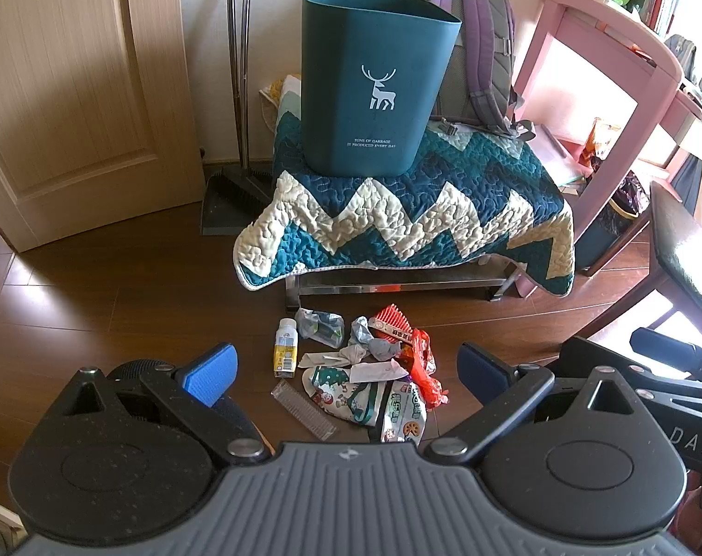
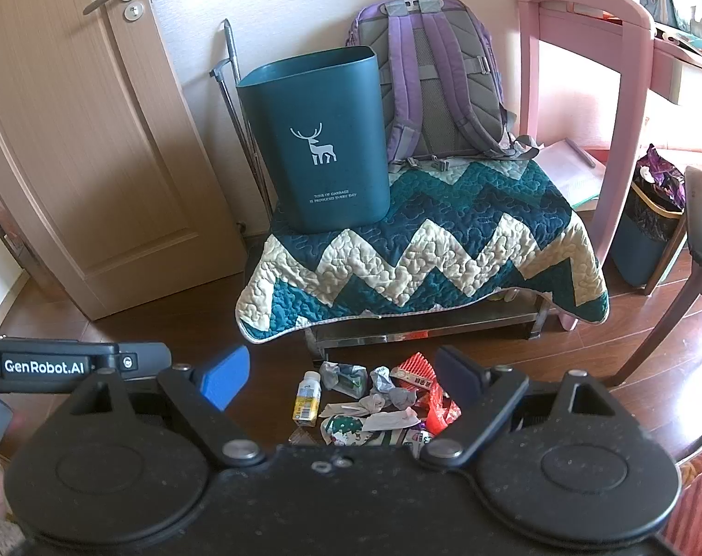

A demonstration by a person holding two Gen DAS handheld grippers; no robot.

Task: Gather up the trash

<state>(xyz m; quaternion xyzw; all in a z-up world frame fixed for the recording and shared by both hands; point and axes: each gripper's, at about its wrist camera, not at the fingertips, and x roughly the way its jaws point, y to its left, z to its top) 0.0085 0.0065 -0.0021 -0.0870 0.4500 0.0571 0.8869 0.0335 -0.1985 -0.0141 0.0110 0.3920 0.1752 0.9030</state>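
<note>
Both tongs, left tongs [image 1: 348,370] and right tongs [image 2: 341,377], are spread wide apart with nothing in them, hovering over the trash pile [image 1: 374,370] on the wood floor [image 1: 119,287]. The teal bin [image 1: 374,83] sits at the back left corner of the quilt-covered worktop [image 1: 420,213], purple backpack [image 1: 476,37] beside it.

Bin [image 1: 374,83] (deer logo): "TONS OF GARBAGE IS PRODUCED EVERY DAY"; gripper: "GenRobot.AI".
</note>
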